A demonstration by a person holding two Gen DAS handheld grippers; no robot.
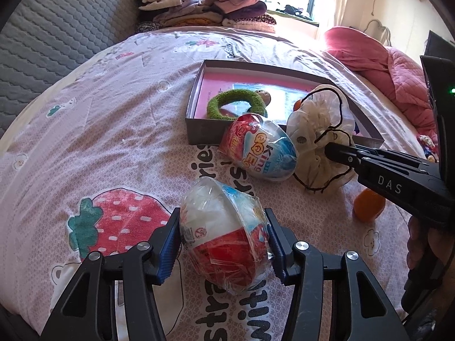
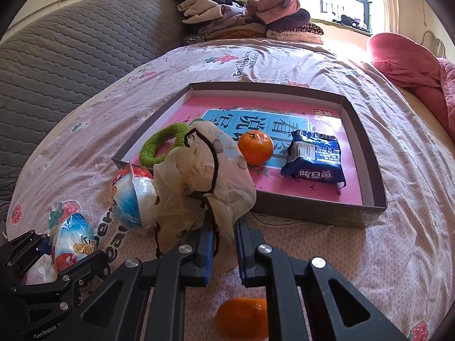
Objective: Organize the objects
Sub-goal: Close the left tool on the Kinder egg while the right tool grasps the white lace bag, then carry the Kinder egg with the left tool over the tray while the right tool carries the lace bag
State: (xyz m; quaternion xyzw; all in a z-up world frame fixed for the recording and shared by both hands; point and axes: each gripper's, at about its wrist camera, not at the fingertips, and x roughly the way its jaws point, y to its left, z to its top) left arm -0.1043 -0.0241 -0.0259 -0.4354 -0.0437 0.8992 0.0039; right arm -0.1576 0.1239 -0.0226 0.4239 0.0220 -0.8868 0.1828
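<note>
My left gripper (image 1: 224,241) has its blue pads pressed on both sides of a plastic-wrapped toy egg (image 1: 224,227), red below and white above, resting on the pink bedsheet; the right wrist view shows the same grip (image 2: 71,250) at bottom left. My right gripper (image 2: 226,236) is shut on a cream mesh scrunchie (image 2: 204,170) with a black cord, held just in front of a shallow grey box (image 2: 312,213). From the left wrist view that gripper (image 1: 335,153) reaches in from the right. A second toy egg (image 1: 261,147) leans against the box's near wall.
Inside the box lie a green fuzzy ring (image 2: 162,147), an orange (image 2: 255,147) and a blue snack packet (image 2: 314,156). Another orange (image 2: 244,318) sits on the sheet under my right gripper. Folded clothes (image 1: 204,5) are piled at the far edge, with a pink quilt (image 1: 398,68) on the right.
</note>
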